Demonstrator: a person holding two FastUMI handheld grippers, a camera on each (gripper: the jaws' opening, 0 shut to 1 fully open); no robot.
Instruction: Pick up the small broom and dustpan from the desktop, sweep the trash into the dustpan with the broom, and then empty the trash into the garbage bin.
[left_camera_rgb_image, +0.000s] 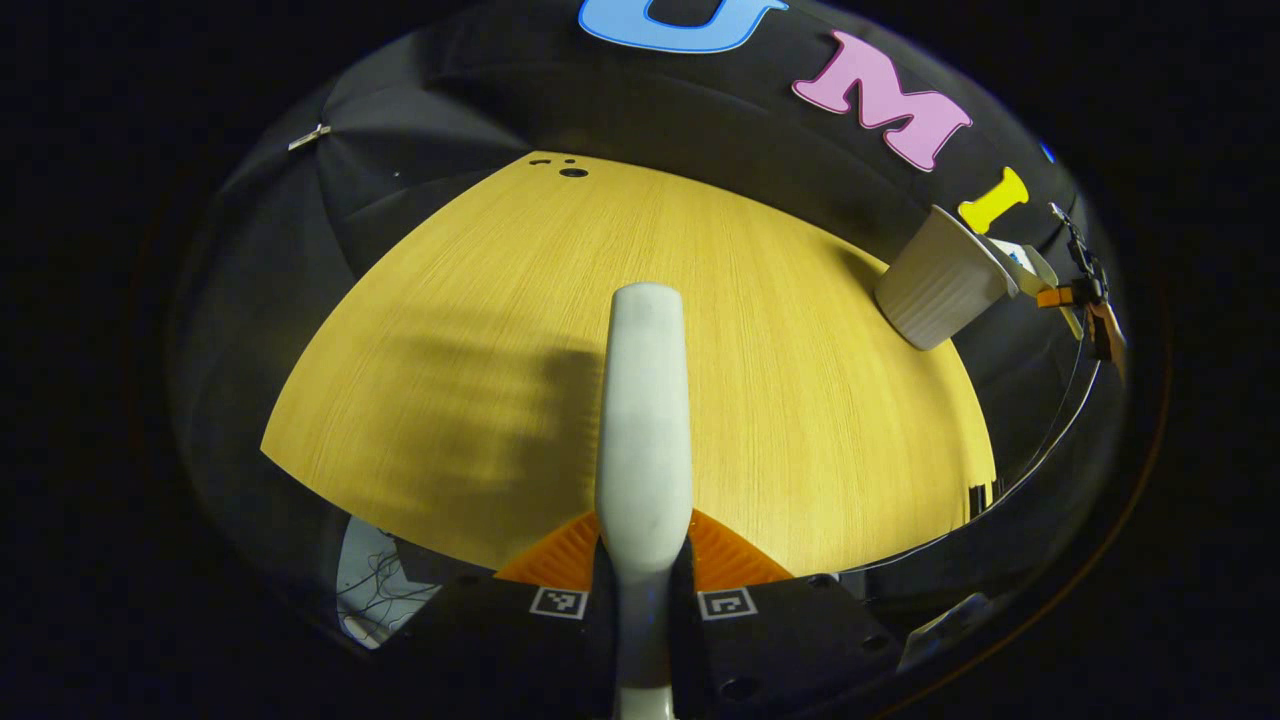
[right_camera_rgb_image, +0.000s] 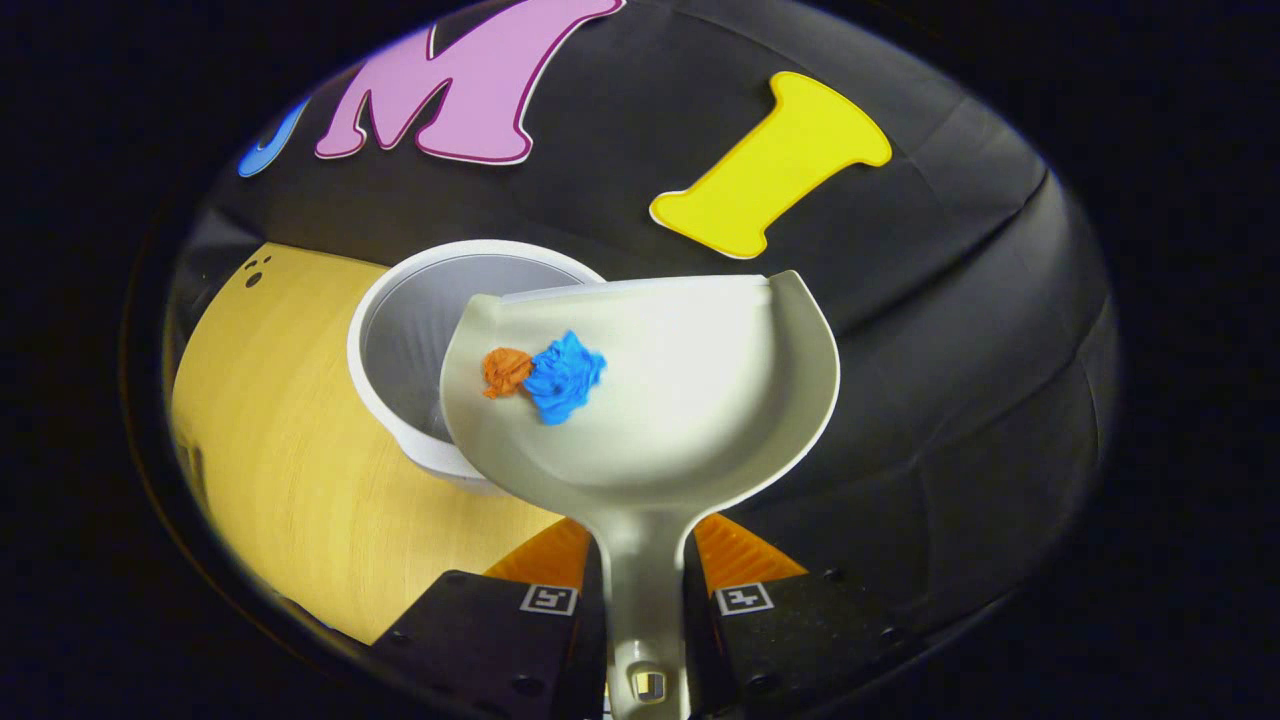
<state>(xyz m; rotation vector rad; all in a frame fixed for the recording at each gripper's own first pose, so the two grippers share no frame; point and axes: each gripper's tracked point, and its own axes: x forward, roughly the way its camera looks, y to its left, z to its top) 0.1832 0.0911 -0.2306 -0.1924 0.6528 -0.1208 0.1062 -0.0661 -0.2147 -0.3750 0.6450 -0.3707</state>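
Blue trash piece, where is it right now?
In the right gripper view, the blue trash lies in the dustpan, left of centre, touching the orange piece, beside the bin.

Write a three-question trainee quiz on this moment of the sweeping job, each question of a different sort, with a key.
1. True or false: the dustpan is empty.
2. Which lies nearer the garbage bin in the right gripper view?
A. the orange scrap
B. the blue scrap
3. Fill in: the left gripper is shut on the ____ handle.

Key
1. False: two crumpled scraps lie in it.
2. A: it sits at the pan's edge over the bin's mouth.
3. Broom: the white broom handle runs out between its fingers over the wooden table.
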